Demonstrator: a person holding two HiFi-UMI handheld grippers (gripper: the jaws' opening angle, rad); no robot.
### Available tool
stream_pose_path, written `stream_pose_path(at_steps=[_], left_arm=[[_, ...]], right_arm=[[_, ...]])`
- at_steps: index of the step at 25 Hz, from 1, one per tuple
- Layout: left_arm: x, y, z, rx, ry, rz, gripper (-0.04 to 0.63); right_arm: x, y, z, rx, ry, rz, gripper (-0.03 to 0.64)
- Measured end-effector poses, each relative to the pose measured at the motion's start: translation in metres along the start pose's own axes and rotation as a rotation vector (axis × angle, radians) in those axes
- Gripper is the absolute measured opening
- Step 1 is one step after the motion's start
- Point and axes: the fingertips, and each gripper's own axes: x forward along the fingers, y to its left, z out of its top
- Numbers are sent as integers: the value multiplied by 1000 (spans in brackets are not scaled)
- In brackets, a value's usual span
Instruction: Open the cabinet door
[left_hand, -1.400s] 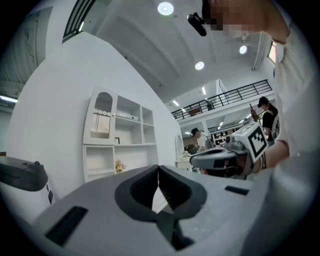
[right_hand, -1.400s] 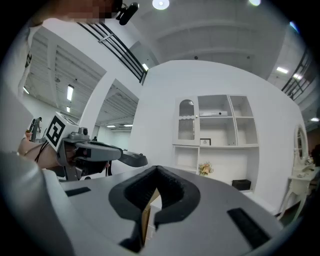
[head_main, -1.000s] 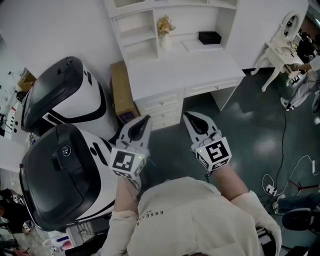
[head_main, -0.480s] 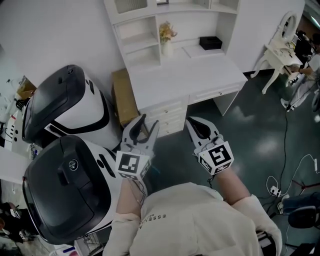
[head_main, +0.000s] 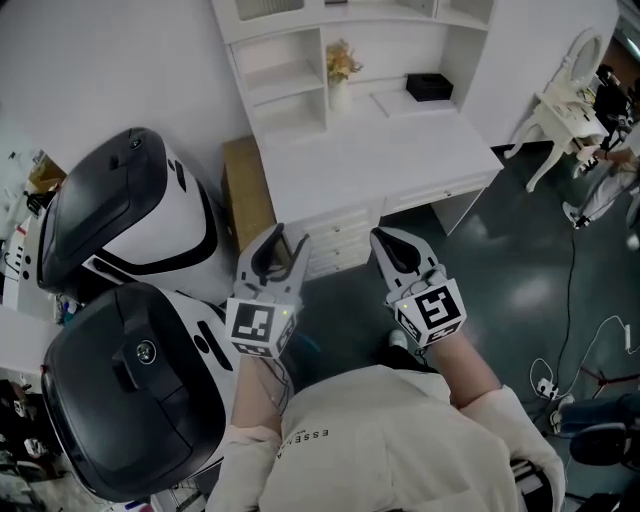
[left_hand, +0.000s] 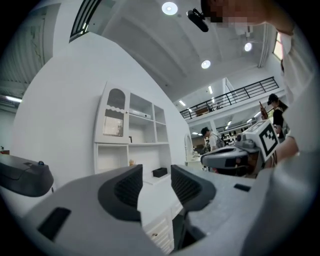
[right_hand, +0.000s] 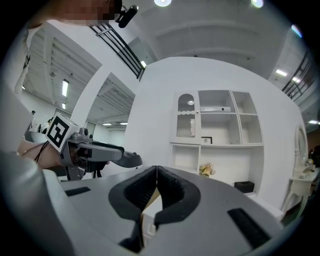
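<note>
We hold both grippers in front of the white desk (head_main: 370, 160). Our left gripper (head_main: 290, 238) is opening its jaws with nothing between them, and our right gripper (head_main: 380, 238) is clenched and empty. The cabinet door (left_hand: 113, 119) stands closed above the desk's left end.

Flower vase (head_main: 342, 80), black box (head_main: 430, 87), white chair (head_main: 562, 103)
</note>
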Motion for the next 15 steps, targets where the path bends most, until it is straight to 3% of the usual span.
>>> stream_pose_path(at_steps=[8,15], left_arm=[[68,10,-7,21,48,90,158],[159,10,0,15,83,211,158]], right_arm=[[50,-72,-25,-4,8,102,15],[87,-172,-33,-18,13,183,15]])
